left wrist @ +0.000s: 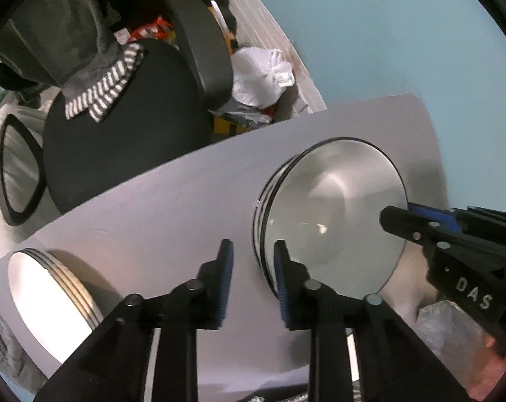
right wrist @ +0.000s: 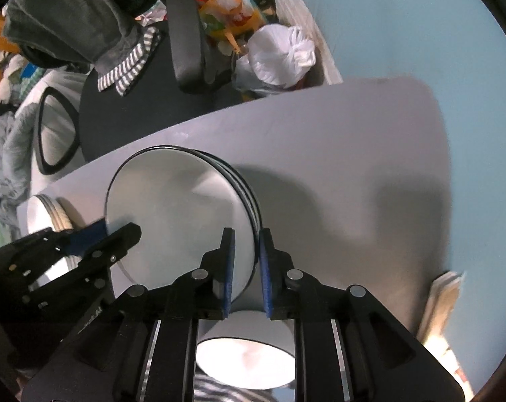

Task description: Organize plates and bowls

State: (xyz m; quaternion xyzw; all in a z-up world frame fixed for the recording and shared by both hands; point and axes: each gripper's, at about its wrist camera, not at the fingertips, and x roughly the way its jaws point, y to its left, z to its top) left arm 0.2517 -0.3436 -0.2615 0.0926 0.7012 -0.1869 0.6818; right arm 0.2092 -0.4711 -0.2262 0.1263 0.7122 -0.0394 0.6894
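A stack of steel plates (left wrist: 333,214) sits on the grey table (left wrist: 172,207); it also shows in the right wrist view (right wrist: 179,207). My right gripper (right wrist: 246,268) has its two pads on either side of the top plate's rim, closed on it. It shows in the left wrist view (left wrist: 397,217) at the stack's right edge. My left gripper (left wrist: 253,281) is open, with the stack's left rim beside its right finger. A second stack of white plates (left wrist: 48,298) lies at the table's left end. A white bowl (right wrist: 244,366) sits under my right gripper.
A black office chair (left wrist: 125,127) with clothes draped over it stands beyond the table's far edge. White bags (left wrist: 261,75) and clutter lie on the floor by the blue wall (left wrist: 387,33). Papers (right wrist: 442,305) lie at the table's right end.
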